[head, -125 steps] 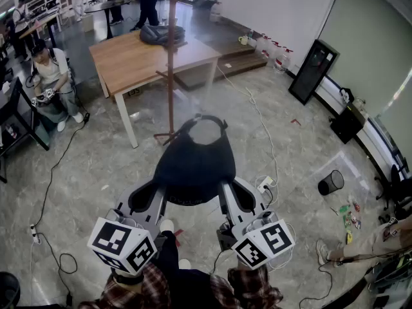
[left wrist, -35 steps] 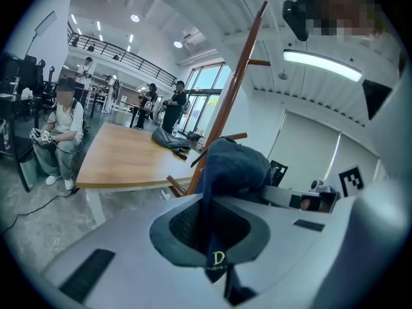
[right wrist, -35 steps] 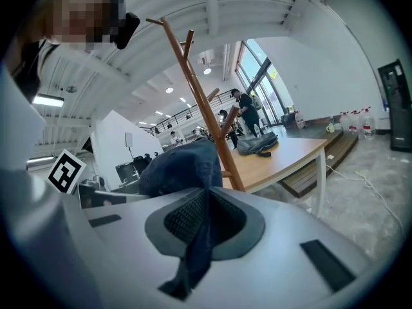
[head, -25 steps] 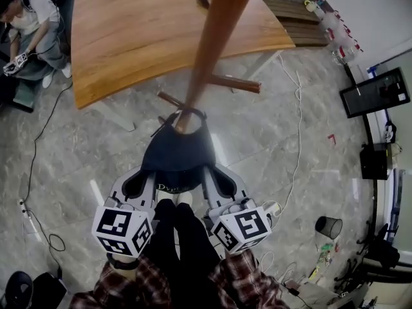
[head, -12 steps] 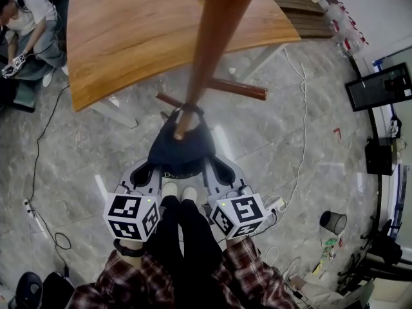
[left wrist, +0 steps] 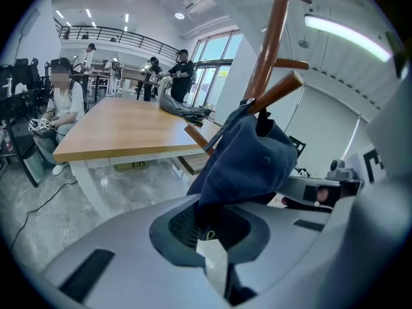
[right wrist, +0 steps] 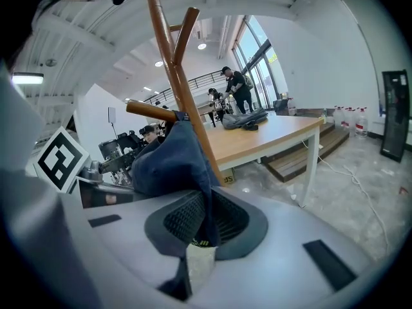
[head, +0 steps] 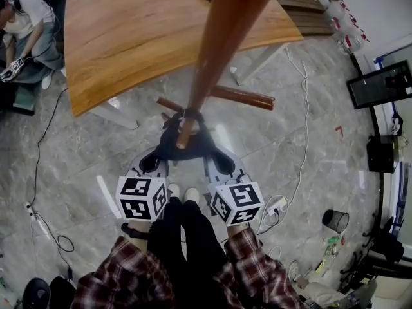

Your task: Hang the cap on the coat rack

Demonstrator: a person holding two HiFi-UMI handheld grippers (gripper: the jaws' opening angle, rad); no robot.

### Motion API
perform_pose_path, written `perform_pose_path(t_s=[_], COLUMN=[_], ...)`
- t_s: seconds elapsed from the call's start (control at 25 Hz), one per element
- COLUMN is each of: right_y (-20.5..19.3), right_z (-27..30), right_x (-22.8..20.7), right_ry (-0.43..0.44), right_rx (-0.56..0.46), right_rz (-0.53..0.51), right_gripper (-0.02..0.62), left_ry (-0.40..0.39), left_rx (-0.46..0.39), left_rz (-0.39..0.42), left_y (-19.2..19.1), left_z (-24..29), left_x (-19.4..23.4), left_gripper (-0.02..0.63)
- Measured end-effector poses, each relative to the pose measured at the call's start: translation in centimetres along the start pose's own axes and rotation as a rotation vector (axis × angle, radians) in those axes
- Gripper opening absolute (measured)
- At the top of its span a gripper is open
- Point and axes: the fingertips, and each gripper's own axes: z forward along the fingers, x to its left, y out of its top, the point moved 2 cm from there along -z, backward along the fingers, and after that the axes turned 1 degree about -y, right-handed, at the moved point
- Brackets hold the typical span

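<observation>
A big wooden table stood on the gray floor, and right beside it rose the tall brown coat rack. The dark blue cap sat on one of the rack's low pegs, with the peg poking out through the hole at the cap's back and its front edge hanging down toward the person. The left gripper and the right gripper were each squeezed tight on that front edge, one on each side.

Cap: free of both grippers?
No, the left gripper and the right gripper are each shut on the cap fabric.
</observation>
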Motion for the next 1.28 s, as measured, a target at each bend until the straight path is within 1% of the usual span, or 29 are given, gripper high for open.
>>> perform_pose_path(t_s=[0.12,0.28,0.44,0.6,0.76,0.84,1.08,1.16,1.28], right_y=[0.2,0.6,0.6,0.5,0.5,0.3,-0.5,-0.2,1.1], right_z=[1.3,1.6,1.4,1.2,0.4,-0.1,-1.8,-2.4,-3.7], right_x=[-0.1,-0.5,-0.9,-1.0,-1.1,-1.1,-1.2,-1.0,-0.1], right_ry=[-0.016,-0.033,-0.013,-0.003,0.002,0.004,0.013,0.015,0.02], right_rx=[0.006,0.0,0.003,0.02,0.019,0.022,0.031,0.018,-0.018], right_rz=[-0.001,0.012,0.031,0.018,0.017,0.008,0.039,0.047,0.045], right_gripper=[0.02,0.022,0.032,0.051,0.076,0.078,0.081,0.081,0.081], left_ry=[-0.017,-0.069,-0.1,-0.101,-0.108,-0.106,-0.041,-0.036,-0.058], left_rx=[0.004,0.02,0.032,0.032,0.037,0.037,0.045,0.024,-0.027], left_rz=[-0.01,-0.051,-0.082,-0.09,-0.101,-0.1,-0.091,-0.082,-0.026], left_y=[0.3,0.2,-0.3,-0.4,-0.7,-0.9,-1.9,-1.5,0.5], left_z=[1.2,2.2,2.7,2.6,1.9,1.5,-1.0,-2.1,-4.0], left_x=[0.9,1.0,0.8,0.9,0.6,0.6,1.3,1.0,-1.1], left_gripper=[0.02,0.02,0.021,0.023,0.086,0.117,0.117,0.117,0.117])
